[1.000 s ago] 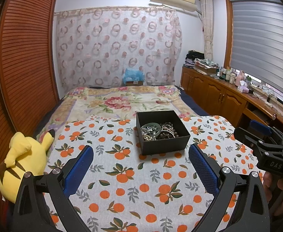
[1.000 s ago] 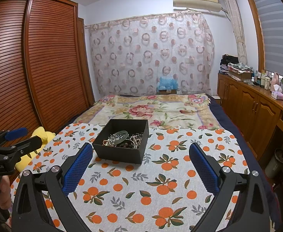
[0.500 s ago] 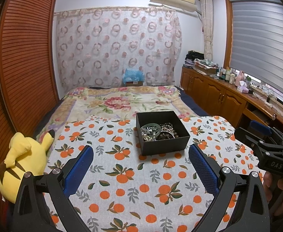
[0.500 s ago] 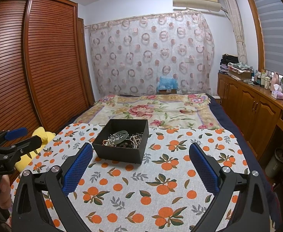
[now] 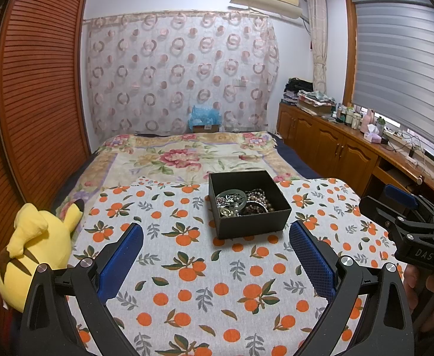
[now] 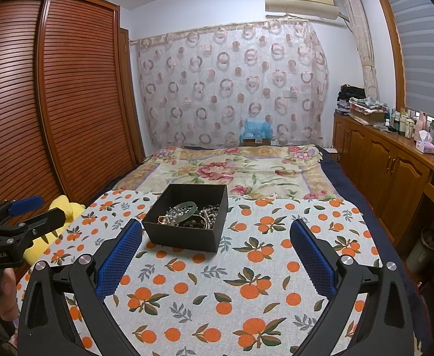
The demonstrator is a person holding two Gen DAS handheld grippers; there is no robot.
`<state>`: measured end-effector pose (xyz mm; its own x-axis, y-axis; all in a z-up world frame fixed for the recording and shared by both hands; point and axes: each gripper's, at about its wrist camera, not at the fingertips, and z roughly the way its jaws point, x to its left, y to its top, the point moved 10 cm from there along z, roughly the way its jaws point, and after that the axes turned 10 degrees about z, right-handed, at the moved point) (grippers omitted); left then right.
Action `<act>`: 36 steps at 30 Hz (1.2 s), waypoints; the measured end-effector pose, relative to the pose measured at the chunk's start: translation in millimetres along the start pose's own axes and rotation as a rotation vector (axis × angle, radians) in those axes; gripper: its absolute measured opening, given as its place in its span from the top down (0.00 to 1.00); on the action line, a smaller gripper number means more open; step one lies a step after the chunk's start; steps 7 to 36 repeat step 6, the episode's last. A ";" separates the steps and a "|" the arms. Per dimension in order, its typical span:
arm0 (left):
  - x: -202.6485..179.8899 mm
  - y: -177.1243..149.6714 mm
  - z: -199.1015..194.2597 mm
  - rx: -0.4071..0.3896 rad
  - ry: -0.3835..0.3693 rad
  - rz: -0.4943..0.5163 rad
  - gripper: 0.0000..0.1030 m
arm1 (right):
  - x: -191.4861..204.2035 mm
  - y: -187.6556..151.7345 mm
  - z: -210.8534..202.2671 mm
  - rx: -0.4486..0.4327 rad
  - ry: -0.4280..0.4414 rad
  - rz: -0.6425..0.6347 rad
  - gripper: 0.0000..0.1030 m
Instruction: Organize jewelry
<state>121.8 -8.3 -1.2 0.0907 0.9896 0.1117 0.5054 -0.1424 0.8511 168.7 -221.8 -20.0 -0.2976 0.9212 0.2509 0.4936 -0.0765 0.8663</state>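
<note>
covering bed (image 5: 187,160), orange-print cloth (image 5: 205,270), wooden wardrobe (image 6: 77,95)

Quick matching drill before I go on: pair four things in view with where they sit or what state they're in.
Things:
1. black box
2. jewelry
3. yellow plush
4. left gripper

Places or states:
A. at the cloth's edge by the wardrobe
B. piled inside the box
C. open, holding nothing
D. on the orange-print cloth, lid off

Pairs: 1-D, 2-B, 3-A, 4-C
</note>
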 end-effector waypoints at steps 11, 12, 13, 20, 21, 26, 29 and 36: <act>1.1 0.1 0.7 0.001 0.002 -0.001 0.08 | 0.4 -1.0 -0.2 -0.003 0.001 -0.001 0.03; 1.1 0.1 0.7 0.001 0.002 -0.001 0.08 | 0.4 -1.0 -0.2 -0.003 0.001 -0.001 0.03; 1.1 0.1 0.7 0.001 0.002 -0.001 0.08 | 0.4 -1.0 -0.2 -0.003 0.001 -0.001 0.03; 1.1 0.1 0.7 0.001 0.002 -0.001 0.08 | 0.4 -1.0 -0.2 -0.003 0.001 -0.001 0.03; 1.1 0.1 0.7 0.001 0.002 -0.001 0.08 | 0.4 -1.0 -0.2 -0.003 0.001 -0.001 0.03; 1.1 0.1 0.7 0.001 0.002 -0.001 0.08 | 0.4 -1.0 -0.2 -0.003 0.001 -0.001 0.03; 1.1 0.1 0.7 0.001 0.002 -0.001 0.08 | 0.4 -1.0 -0.2 -0.003 0.001 -0.001 0.03; 1.1 0.1 0.7 0.001 0.002 -0.001 0.08 | 0.4 -1.0 -0.2 -0.003 0.001 -0.001 0.03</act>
